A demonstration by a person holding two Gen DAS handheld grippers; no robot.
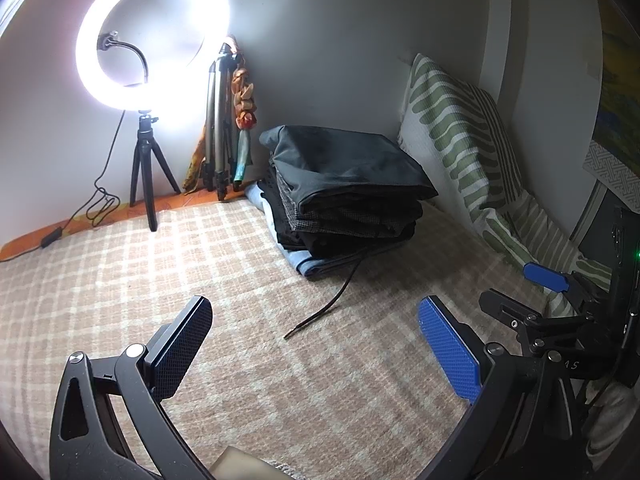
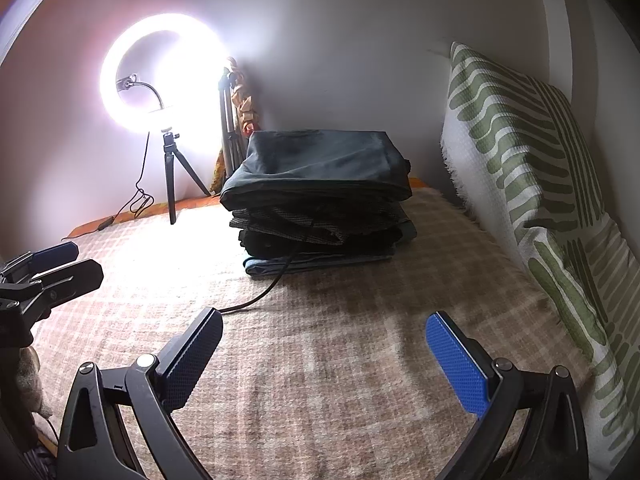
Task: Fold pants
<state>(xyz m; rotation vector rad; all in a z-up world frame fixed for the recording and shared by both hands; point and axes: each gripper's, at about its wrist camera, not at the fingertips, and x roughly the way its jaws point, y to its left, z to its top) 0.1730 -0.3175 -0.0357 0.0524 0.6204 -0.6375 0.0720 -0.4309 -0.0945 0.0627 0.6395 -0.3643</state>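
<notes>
A stack of folded pants (image 1: 344,188) (image 2: 320,196) lies on the checked beige blanket (image 1: 248,320) (image 2: 340,360) near the back wall, dark ones on top, a light blue pair at the bottom. A dark drawstring (image 1: 332,300) (image 2: 272,284) trails from the stack onto the blanket. My left gripper (image 1: 316,312) is open and holds nothing, well short of the stack. My right gripper (image 2: 326,326) is open too and holds nothing. In the left wrist view the right gripper (image 1: 520,292) shows at the right edge; in the right wrist view the left gripper (image 2: 68,264) shows at the left edge.
A lit ring light (image 1: 152,36) (image 2: 160,76) on a small black tripod stands at the back left, its cable running along the wall. A folded silver tripod (image 1: 218,128) leans in the corner. Green-striped cushions (image 1: 472,152) (image 2: 532,184) line the right side.
</notes>
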